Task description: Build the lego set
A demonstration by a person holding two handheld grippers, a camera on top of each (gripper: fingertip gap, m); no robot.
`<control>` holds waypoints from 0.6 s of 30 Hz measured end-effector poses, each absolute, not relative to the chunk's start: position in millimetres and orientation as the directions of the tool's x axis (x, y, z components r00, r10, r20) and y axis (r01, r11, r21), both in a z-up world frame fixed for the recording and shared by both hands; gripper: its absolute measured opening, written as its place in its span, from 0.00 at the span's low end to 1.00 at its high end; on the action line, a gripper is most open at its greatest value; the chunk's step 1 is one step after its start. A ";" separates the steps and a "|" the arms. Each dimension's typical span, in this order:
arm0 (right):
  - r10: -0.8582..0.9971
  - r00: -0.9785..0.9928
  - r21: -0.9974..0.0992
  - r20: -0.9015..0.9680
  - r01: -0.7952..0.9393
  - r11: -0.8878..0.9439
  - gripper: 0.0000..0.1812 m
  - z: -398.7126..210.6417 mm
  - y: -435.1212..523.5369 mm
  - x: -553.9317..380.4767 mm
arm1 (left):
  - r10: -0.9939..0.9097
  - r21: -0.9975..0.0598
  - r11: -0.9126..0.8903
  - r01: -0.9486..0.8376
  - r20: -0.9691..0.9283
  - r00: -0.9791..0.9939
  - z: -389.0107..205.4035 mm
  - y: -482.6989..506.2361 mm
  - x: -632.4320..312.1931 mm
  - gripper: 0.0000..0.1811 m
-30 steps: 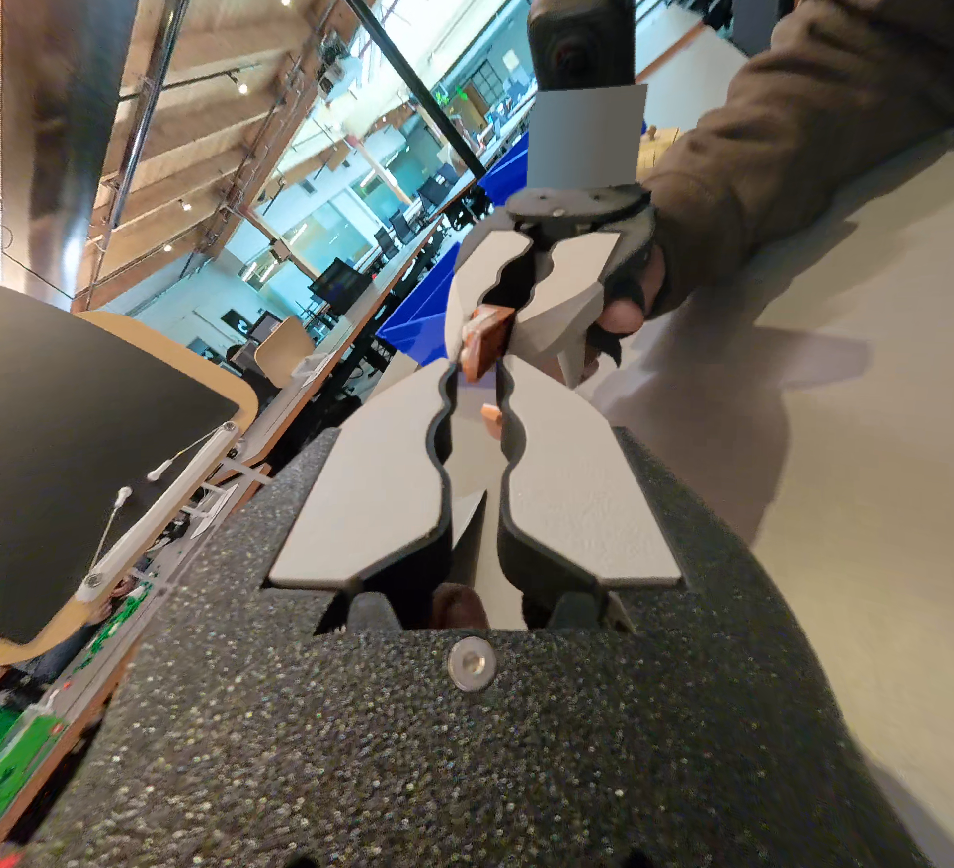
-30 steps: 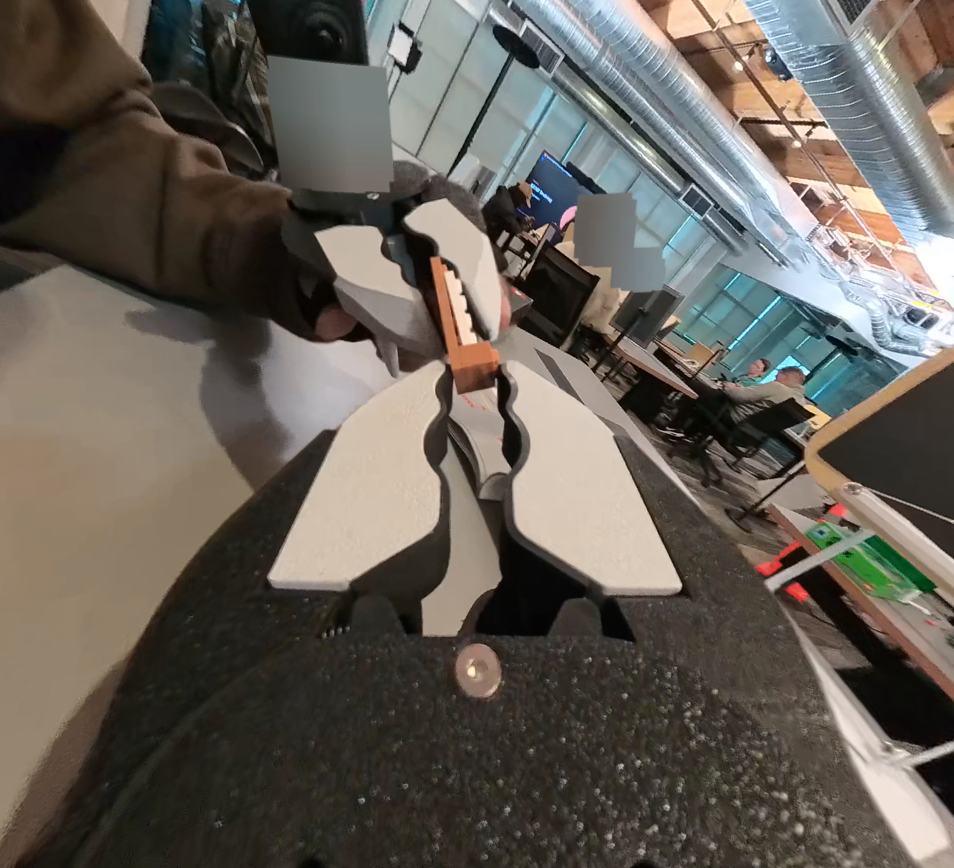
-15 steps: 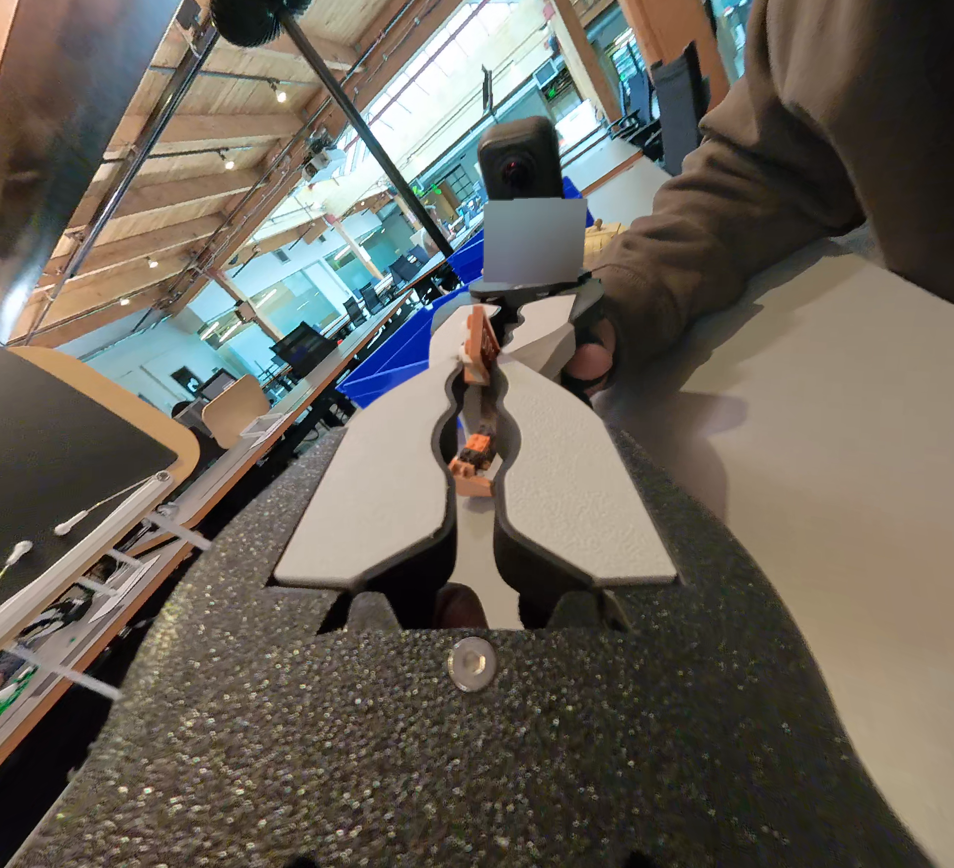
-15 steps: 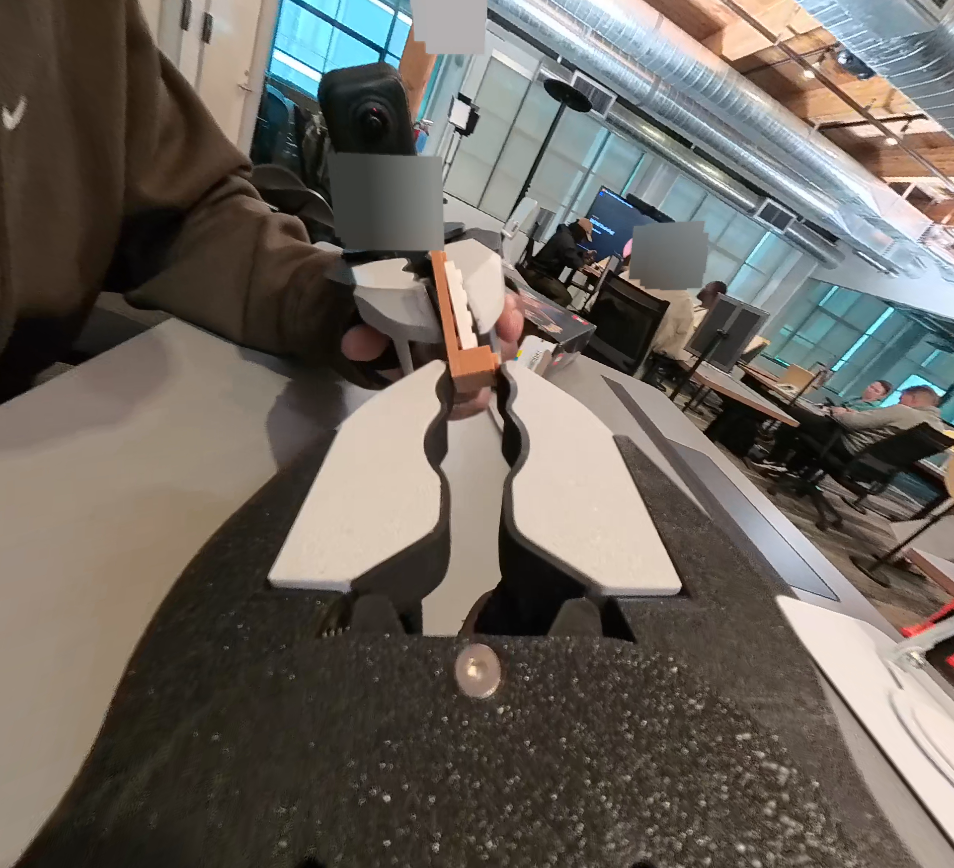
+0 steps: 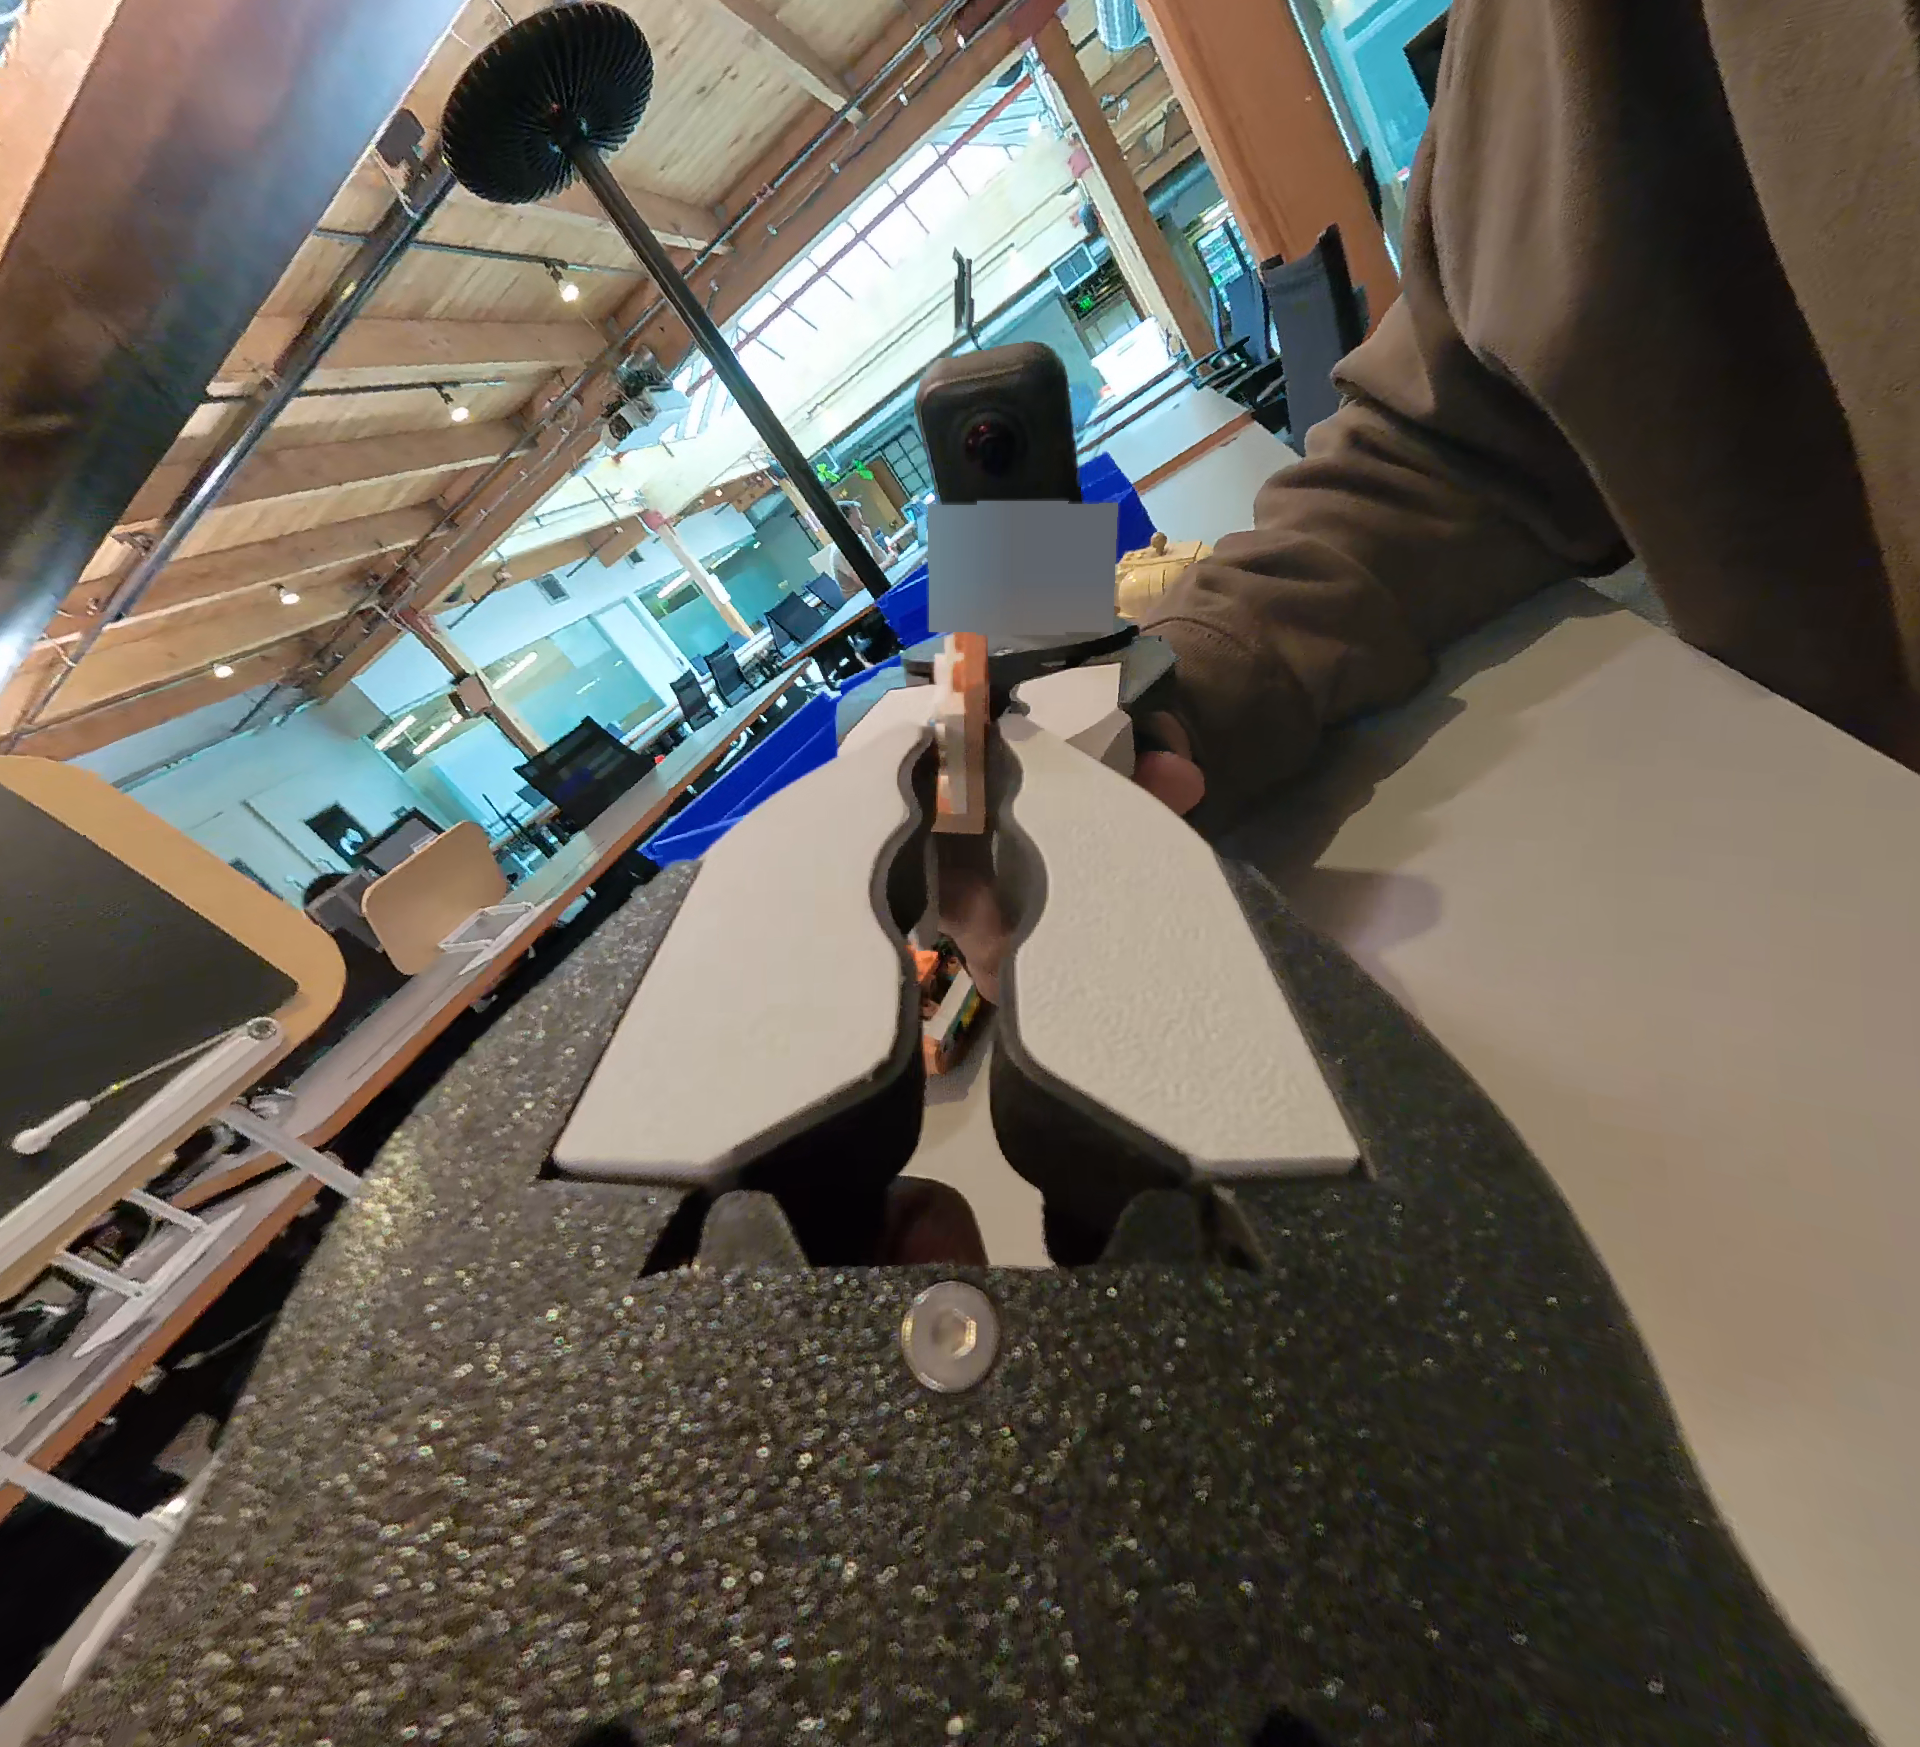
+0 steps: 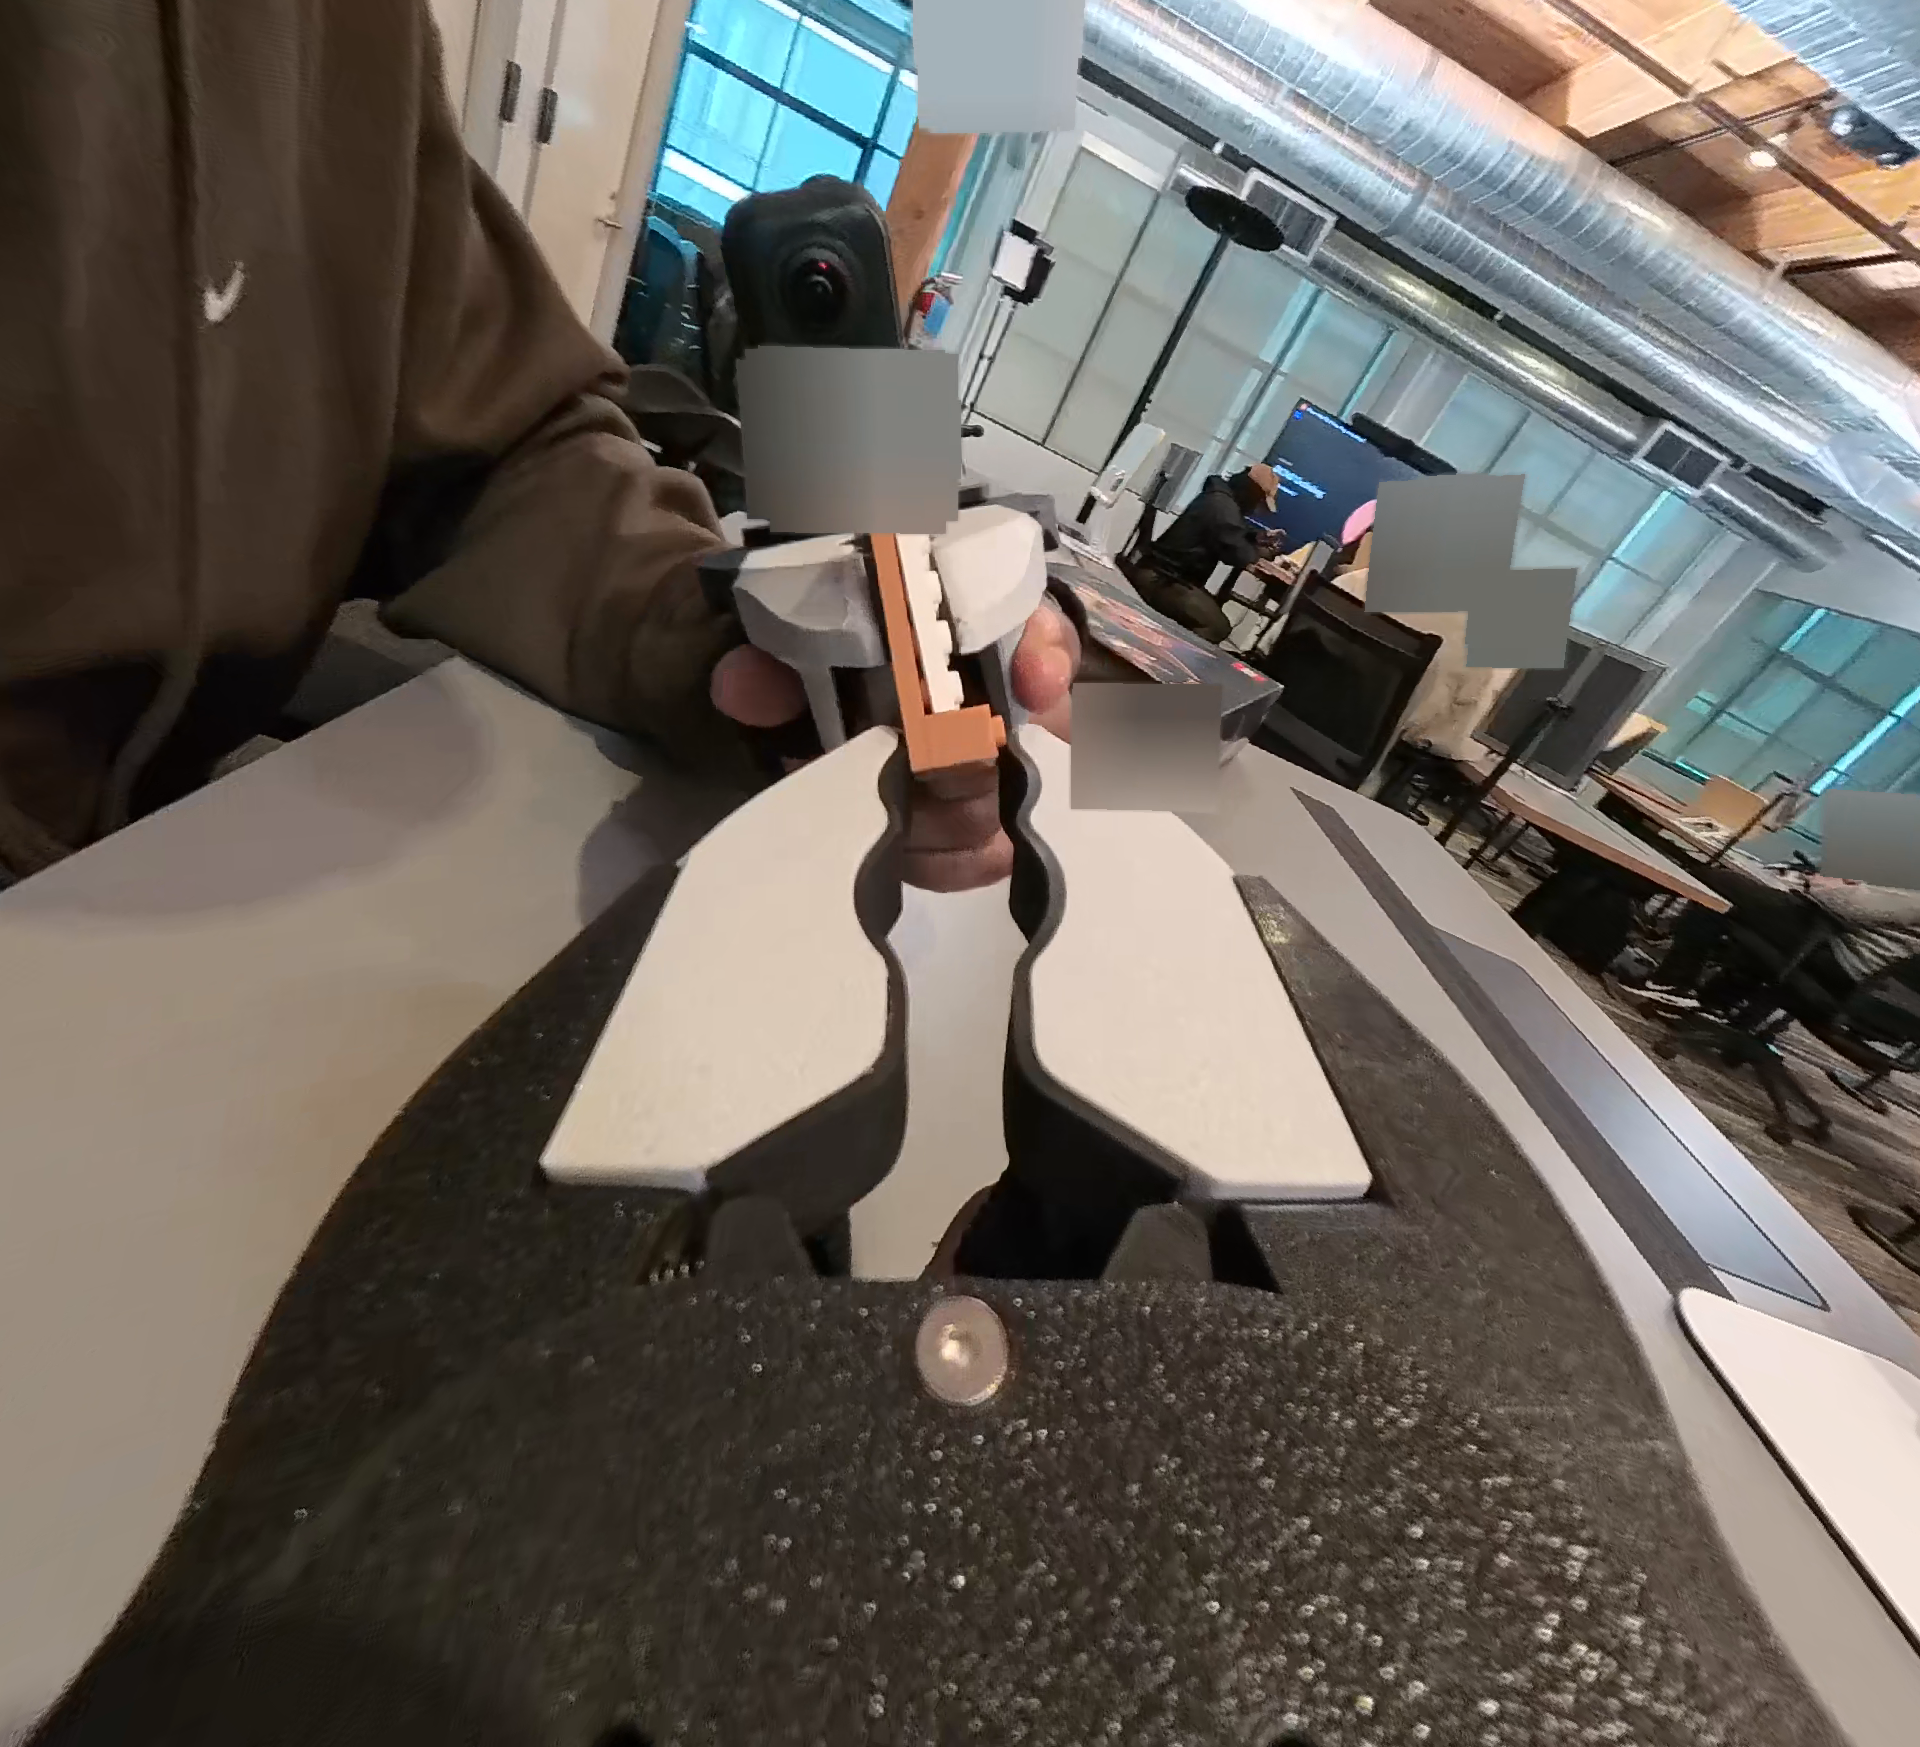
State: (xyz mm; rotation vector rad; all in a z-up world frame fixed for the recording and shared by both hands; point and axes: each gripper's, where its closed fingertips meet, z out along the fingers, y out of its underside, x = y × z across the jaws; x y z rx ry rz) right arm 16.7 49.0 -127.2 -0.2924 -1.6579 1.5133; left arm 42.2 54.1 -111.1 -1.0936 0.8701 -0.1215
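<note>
A long orange-brown lego plate with white bricks on it (image 6: 912,658) is held in the air between my two grippers, which face each other tip to tip. My left gripper (image 5: 961,747) is shut on it along its length; in the right wrist view the left gripper (image 6: 904,617) shows farther off with the plate edge-on between its fingers. My right gripper (image 6: 953,747) is shut on the plate's brown end block. The plate also shows in the left wrist view (image 5: 964,762). A few small loose lego pieces (image 5: 945,1001) lie on the table below, seen through the left gripper's gap.
A grey table (image 5: 1558,866) lies under both grippers. The person's brown sleeve (image 5: 1351,575) rests on it to the right. Blue bins (image 5: 758,783) stand beyond. A dark box (image 6: 1164,648) and a flat white object (image 6: 1818,1417) lie to the right. Both grippers' tips are close together, under 4 cm apart.
Both grippers have stayed tip to tip on the plate while tilting toward level. The loose pieces on the table have come into sight through the left gripper's gap.
</note>
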 end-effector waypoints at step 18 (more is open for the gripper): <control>0.562 -0.204 -0.596 0.801 -0.358 0.719 0.15 -124.7 61.9 18.0 | -0.235 -0.631 0.433 -0.644 -0.769 0.595 -121.6 66.1 22.1 0.05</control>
